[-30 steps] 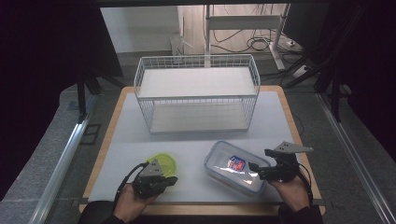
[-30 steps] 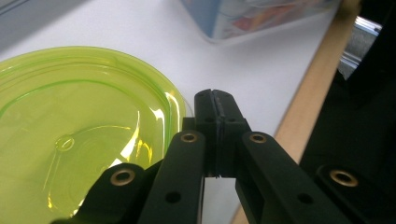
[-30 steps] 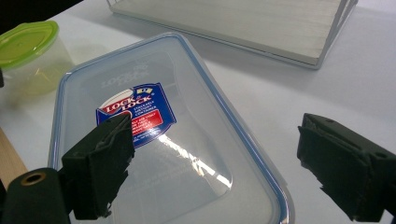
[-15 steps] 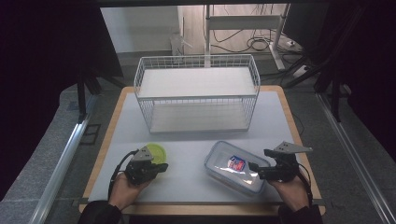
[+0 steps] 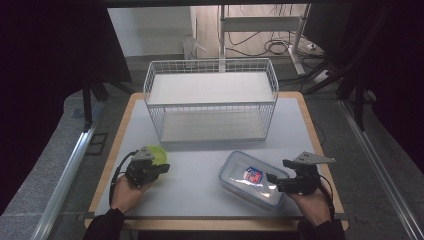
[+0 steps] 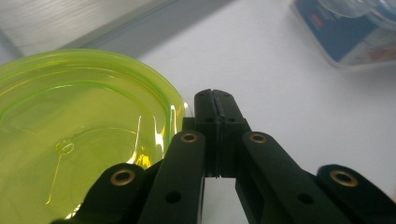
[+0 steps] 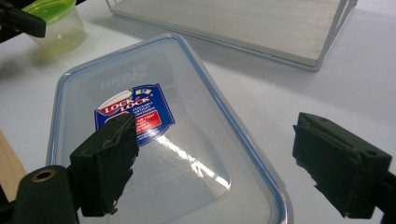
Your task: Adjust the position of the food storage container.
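Jaws of our left gripper (image 6: 215, 105) are pressed together, now shifted beside the green lidded cup (image 6: 70, 140); our right gripper (image 7: 233, 172) jaws stay spread over the clear food container (image 7: 154, 140).

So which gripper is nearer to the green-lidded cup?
Left. The left gripper, jaws shut, sits right beside the green-lidded cup; the right gripper hovers over the clear container.

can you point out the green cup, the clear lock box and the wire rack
green cup (image 6: 70, 140): left gripper view, on its green lid top.
clear lock box (image 7: 135, 112): right gripper view, on the blue label on its lid.
wire rack (image 5: 210, 87): high view, on its white upper shelf.
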### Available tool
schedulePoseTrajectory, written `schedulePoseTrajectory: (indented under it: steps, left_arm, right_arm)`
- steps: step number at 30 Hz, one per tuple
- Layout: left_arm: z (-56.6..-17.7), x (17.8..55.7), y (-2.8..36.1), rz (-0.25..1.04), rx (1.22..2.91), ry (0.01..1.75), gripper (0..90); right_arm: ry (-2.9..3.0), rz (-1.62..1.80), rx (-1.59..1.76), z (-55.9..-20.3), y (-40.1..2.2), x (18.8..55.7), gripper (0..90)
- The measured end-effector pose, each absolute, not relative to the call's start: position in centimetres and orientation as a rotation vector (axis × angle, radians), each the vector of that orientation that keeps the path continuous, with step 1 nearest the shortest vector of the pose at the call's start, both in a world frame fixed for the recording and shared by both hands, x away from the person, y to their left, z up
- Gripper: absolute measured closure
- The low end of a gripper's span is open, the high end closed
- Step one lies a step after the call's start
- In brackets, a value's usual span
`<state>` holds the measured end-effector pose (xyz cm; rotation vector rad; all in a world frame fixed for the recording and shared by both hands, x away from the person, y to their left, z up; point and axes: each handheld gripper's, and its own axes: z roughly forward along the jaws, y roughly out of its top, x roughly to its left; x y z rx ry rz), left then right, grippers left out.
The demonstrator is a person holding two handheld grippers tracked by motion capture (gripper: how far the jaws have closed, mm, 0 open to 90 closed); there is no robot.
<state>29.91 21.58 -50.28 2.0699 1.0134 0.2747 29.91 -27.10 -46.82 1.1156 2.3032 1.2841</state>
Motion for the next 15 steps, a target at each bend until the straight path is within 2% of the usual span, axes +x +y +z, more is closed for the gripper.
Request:
schedulePoseTrajectory:
  steps: [15]
  left_arm:
    - [-50.4, 32.3, 24.3, 0.342, 2.056, 1.099, 89.8]
  right_arm:
    - [2.302, 1.277, 1.112, -46.9, -27.1, 29.9, 15.1]
